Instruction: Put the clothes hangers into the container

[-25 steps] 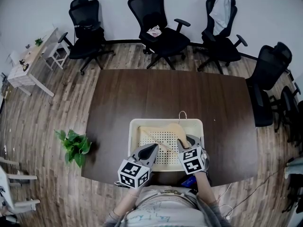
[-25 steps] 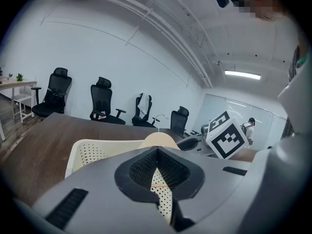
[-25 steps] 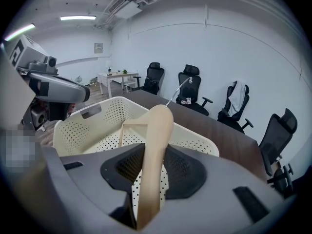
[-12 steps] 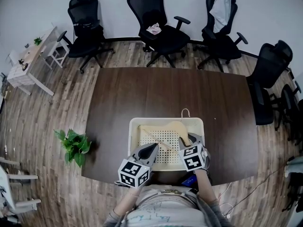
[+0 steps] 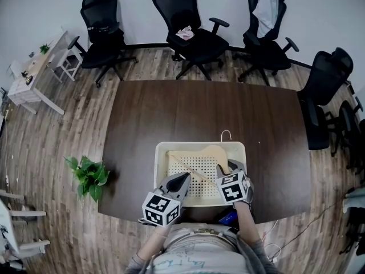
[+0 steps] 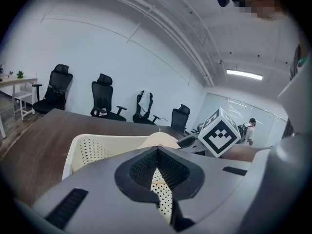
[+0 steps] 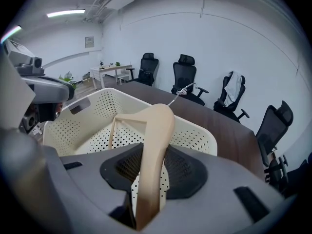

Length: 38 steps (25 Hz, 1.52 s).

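A light wooden clothes hanger (image 5: 209, 153) with a metal hook (image 5: 226, 133) leans inside the cream perforated container (image 5: 161, 153) at the near edge of the dark table (image 5: 188, 107). My right gripper (image 5: 227, 168) is over the container's near right corner, shut on one arm of the hanger (image 7: 158, 126), which rises between its jaws (image 7: 152, 155). The hook pokes past the far rim. My left gripper (image 5: 183, 179) hovers at the container's near left side with its fingertips together and nothing in them (image 6: 157, 154). From the left gripper view the container (image 6: 92, 145) and the hanger (image 6: 158, 140) lie just ahead.
Black office chairs (image 5: 191, 30) stand along the far side and the right of the table. A potted plant (image 5: 88, 176) sits on the floor at the left, and a white desk (image 5: 34, 76) is at the far left. The table's far half is bare wood.
The hanger has shifted slightly: its hook moved up and to the right past the container's far rim. The right gripper edged right with it. The left gripper stayed put.
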Each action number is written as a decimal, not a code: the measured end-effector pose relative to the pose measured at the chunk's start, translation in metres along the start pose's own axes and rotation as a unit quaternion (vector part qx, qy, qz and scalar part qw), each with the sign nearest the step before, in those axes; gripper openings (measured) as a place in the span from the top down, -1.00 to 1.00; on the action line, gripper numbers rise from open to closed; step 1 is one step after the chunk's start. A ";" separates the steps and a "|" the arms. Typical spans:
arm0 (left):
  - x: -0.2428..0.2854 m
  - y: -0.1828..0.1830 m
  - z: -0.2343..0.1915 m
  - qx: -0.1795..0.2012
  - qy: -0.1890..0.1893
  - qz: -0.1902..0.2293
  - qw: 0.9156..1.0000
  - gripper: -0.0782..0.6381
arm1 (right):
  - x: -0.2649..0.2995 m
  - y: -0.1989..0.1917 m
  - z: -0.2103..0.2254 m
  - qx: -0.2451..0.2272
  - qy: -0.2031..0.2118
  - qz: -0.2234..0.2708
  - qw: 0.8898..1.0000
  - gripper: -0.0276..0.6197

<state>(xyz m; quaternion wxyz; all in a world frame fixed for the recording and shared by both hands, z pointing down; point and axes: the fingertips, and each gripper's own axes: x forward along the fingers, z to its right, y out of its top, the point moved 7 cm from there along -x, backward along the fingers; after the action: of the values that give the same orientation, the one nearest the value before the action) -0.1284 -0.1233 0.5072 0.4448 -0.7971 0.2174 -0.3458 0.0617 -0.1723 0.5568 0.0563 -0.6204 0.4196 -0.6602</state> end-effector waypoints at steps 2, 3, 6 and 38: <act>0.001 0.000 -0.001 0.000 0.001 -0.001 1.000 0.75 | 0.001 -0.001 0.001 0.003 0.001 -0.005 1.000 0.49; 0.002 0.000 -0.001 0.000 0.001 -0.001 1.000 0.75 | 0.002 -0.001 0.002 0.004 0.001 -0.007 1.000 0.49; 0.004 -0.001 -0.002 -0.001 0.002 -0.004 1.000 0.75 | 0.005 -0.002 0.004 0.005 -0.006 -0.015 1.000 0.49; 0.011 -0.007 -0.009 -0.003 -0.004 -0.020 1.000 0.75 | 0.016 -0.009 0.002 -0.058 -0.087 -0.059 0.993 0.49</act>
<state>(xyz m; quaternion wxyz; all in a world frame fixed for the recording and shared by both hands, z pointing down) -0.1276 -0.1320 0.5203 0.4361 -0.8041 0.2011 -0.3503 0.0636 -0.1774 0.5746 0.0173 -0.7014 0.4131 -0.5806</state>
